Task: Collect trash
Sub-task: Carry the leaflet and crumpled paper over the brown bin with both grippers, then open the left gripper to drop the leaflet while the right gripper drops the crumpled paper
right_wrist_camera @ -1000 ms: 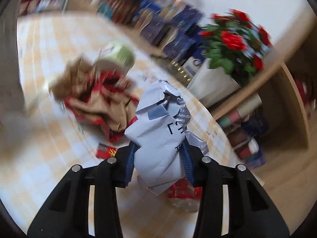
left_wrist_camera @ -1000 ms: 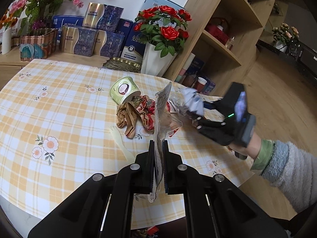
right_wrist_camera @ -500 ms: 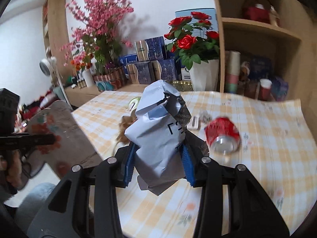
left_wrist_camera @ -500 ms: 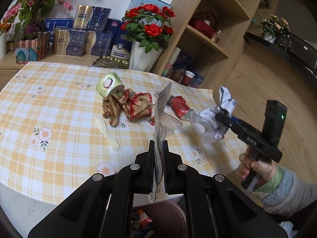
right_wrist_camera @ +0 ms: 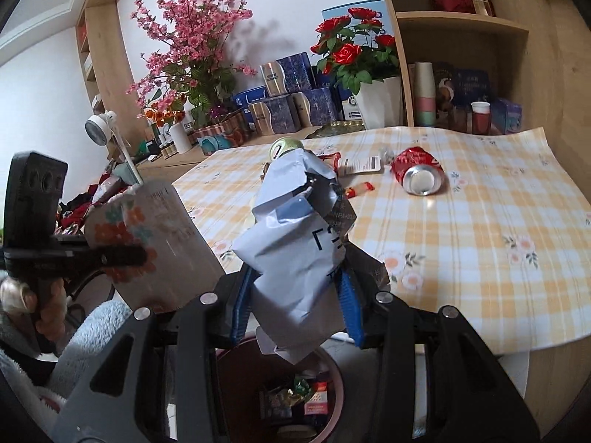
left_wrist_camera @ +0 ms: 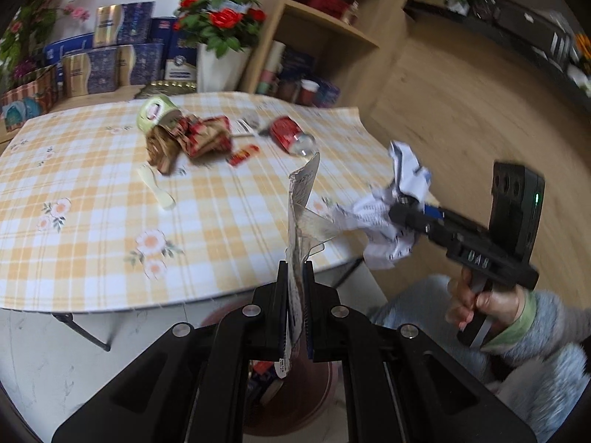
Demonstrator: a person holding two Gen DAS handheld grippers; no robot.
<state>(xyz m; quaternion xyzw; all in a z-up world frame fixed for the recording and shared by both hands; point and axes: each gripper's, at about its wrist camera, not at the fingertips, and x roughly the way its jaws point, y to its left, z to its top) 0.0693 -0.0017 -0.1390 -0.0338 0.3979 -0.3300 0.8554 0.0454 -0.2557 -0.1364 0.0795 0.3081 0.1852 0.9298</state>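
Observation:
My left gripper [left_wrist_camera: 295, 277] is shut on a flat plastic wrapper [left_wrist_camera: 301, 214], seen edge-on, off the table's front edge. The wrapper also shows in the right wrist view [right_wrist_camera: 147, 243], printed with flowers. My right gripper [right_wrist_camera: 295, 288] is shut on a crumpled white paper [right_wrist_camera: 295, 236] above a dark red trash bin [right_wrist_camera: 280, 395] that holds wrappers. The paper also shows in the left wrist view [left_wrist_camera: 391, 214]. On the table lie a crushed red can [right_wrist_camera: 419, 171], a green cup [left_wrist_camera: 157, 110], crumpled brown and red wrappers [left_wrist_camera: 192, 138] and a plastic spoon [left_wrist_camera: 157, 190].
The checked tablecloth [right_wrist_camera: 480, 221] covers the table. A white vase of red roses [right_wrist_camera: 373, 103], gift boxes [right_wrist_camera: 295, 103] and a wooden shelf [right_wrist_camera: 461, 26] stand behind it. A folding table leg [left_wrist_camera: 81, 332] is below the front edge.
Both grippers have drawn back from the table with their loads. They now hang off its front edge, over the trash bin. The litter on the table has not moved.

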